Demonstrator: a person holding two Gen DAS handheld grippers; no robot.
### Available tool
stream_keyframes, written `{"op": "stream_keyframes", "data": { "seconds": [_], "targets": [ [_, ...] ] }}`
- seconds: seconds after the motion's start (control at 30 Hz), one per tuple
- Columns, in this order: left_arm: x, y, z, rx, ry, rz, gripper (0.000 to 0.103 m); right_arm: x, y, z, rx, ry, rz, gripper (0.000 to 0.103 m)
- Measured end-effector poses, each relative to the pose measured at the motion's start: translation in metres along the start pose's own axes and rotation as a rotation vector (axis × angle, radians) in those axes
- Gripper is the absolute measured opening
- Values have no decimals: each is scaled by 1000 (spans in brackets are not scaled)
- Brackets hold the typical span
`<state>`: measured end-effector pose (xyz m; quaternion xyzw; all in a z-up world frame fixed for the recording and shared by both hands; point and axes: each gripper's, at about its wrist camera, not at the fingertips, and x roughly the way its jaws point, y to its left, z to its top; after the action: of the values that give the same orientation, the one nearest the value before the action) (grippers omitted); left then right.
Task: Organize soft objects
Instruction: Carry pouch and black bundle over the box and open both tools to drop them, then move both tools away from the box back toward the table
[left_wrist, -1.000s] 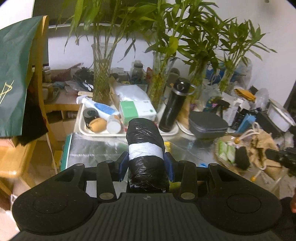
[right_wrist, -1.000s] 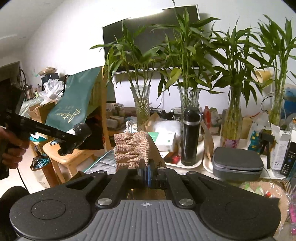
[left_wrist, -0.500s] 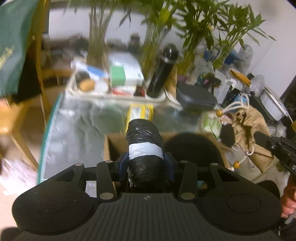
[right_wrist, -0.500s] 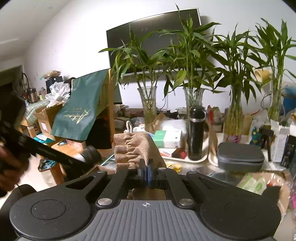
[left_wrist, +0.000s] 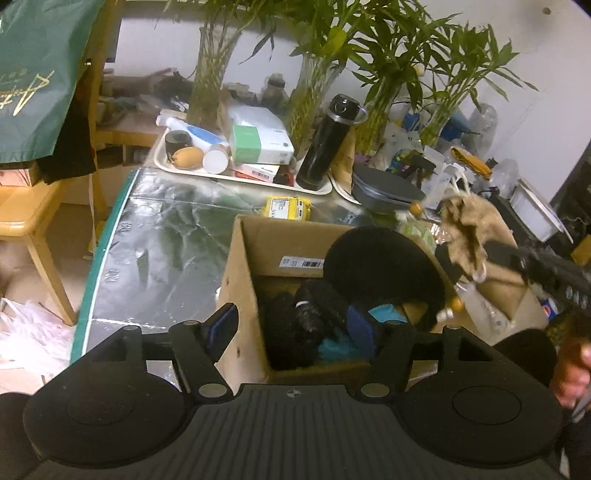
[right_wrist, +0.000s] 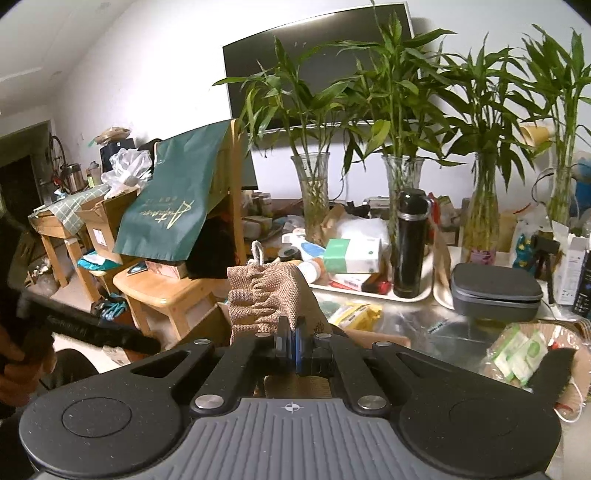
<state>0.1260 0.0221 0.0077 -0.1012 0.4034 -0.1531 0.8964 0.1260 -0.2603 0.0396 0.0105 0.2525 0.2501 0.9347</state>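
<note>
My left gripper (left_wrist: 291, 328) hangs over an open cardboard box (left_wrist: 240, 258); its jaws are opening and nothing is pressed between the blue pads. A black plastic roll with a white band (left_wrist: 314, 310) lies loose in the box among dark and teal soft items, beside a round black pad (left_wrist: 380, 266). My right gripper (right_wrist: 291, 347) is shut on a tan burlap drawstring pouch (right_wrist: 266, 295) and holds it up in the air. In the left wrist view that pouch (left_wrist: 465, 229) hangs just right of the box.
A white tray (left_wrist: 162, 147) at the table's back carries bottles and small boxes, with a black flask (left_wrist: 325, 147), a grey case (left_wrist: 384, 188) and glass vases of bamboo nearby. A yellow packet (left_wrist: 288, 208) lies behind the box. A wooden chair (right_wrist: 166, 291) stands left.
My left gripper came down over the cardboard box and opened, and the black roll dropped out of it into the box. The right gripper drifted sideways with the pouch still held.
</note>
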Motion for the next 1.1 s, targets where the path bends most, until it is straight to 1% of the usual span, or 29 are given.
{"op": "stream_keyframes", "data": {
  "seconds": [0.13, 0.2, 0.27, 0.3, 0.33, 0.37, 0.43, 0.5, 0.63, 0.77, 0.8, 0.93, 1.03, 1.1],
  "targets": [
    [-5, -2, -9, 33, -4, -3, 64, 11, 11, 9, -5, 6, 32, 4],
    [-6, -4, -12, 47, -7, -10, 64, 23, 15, 13, 7, 28, 57, 6],
    [-6, -6, -14, 64, -13, -5, 64, 42, 16, 13, 9, 92, 54, 26],
    [-6, -6, -15, 66, -16, -3, 64, 52, 15, 11, 16, 123, 36, 49],
    [-6, -6, -16, 66, -18, -3, 64, 59, 13, 9, 31, 129, 28, 66],
    [-7, -5, -16, 65, -19, -8, 64, 62, 11, 7, 49, 127, 40, 70],
    [-8, -4, -15, 55, -22, -19, 64, 67, 5, 7, 99, 132, 78, 83],
    [-9, -3, -13, 48, -25, -15, 64, 70, 5, 9, 108, 128, 84, 90],
    [-13, -5, -7, 63, -40, -6, 64, 74, 7, 22, 71, 124, 89, 96],
    [-16, -11, 0, 99, -62, 9, 64, 72, 7, 38, 41, 95, 53, 100],
    [-17, -12, 1, 103, -66, 11, 64, 70, 7, 40, 41, 86, 40, 103],
    [-18, -14, 3, 117, -83, -1, 64, 56, -5, 42, 64, 47, -13, 103],
    [-18, -13, 4, 126, -103, -2, 64, 46, -20, 37, 80, 26, -46, 103],
    [-16, -12, 4, 129, -114, -2, 64, 40, -31, 30, 89, 19, -89, 103]
  ]
}}
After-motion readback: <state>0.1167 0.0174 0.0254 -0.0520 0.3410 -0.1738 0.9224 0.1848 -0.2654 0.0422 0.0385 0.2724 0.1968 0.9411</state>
